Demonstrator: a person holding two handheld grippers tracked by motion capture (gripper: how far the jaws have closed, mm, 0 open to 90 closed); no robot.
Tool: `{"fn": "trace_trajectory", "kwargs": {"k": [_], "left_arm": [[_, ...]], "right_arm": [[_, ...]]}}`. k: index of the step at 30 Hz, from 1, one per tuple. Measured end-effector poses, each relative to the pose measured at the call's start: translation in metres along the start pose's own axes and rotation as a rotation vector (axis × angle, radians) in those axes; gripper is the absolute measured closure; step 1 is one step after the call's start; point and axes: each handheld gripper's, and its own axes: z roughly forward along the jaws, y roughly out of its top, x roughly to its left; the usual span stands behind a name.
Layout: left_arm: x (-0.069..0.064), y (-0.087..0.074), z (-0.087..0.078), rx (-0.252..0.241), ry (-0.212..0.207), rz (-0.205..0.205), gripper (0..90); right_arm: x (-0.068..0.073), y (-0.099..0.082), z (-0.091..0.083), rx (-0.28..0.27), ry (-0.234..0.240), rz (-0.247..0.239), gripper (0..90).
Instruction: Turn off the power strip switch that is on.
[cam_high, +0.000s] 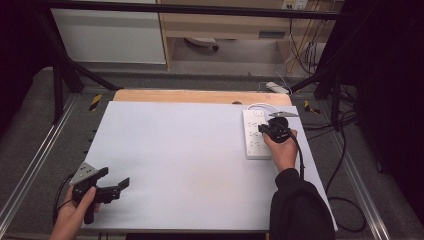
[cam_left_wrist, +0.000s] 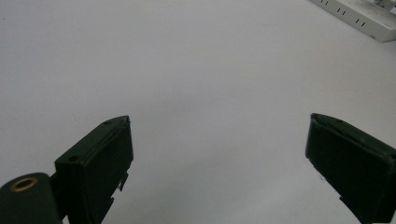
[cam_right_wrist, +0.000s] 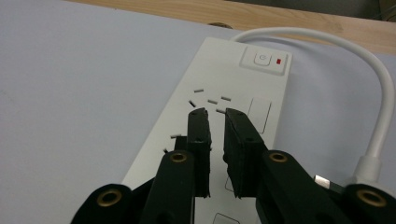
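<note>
Hovering over the white rectangular plastic power strip (cam_high: 256, 134) at the right of the high view, the right gripper (cam_high: 264, 128) points its black jaws down at the sockets. That strip lies flat on the pale white sheet covering the table (cam_high: 175, 160), its white cable (cam_right_wrist: 380, 100) looping off toward the wooden edge, so it sits where the right hand (cam_high: 282, 150) reaches it easily. In the right gripper view the jaws are nearly closed, a thin gap between them with nothing in it that I can make out, tips low over the strip's face below the switch with the red mark (cam_right_wrist: 266, 60). Whether they touch the plastic, I can't tell. My guess: it's lining up on a socket.

Down at the lower left, the left gripper (cam_high: 114, 181) hangs over bare sheet, parked clear of the action. Its jaws stand wide apart, holding nothing.
</note>
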Motion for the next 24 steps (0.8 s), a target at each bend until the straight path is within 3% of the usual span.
{"fn": "trace_trajectory", "kwargs": {"k": [10, 24], "left_arm": [[0.0, 0.0, 0.0, 0.002, -0.002, 0.001, 7.5], [0.0, 0.0, 0.0, 0.003, -0.002, 0.002, 7.5]], "right_arm": [[0.009, 0.011, -0.005, -0.024, 0.025, -0.003, 68.4], [0.007, 0.012, -0.01, -0.015, 0.016, 0.017, 42.3]]}}
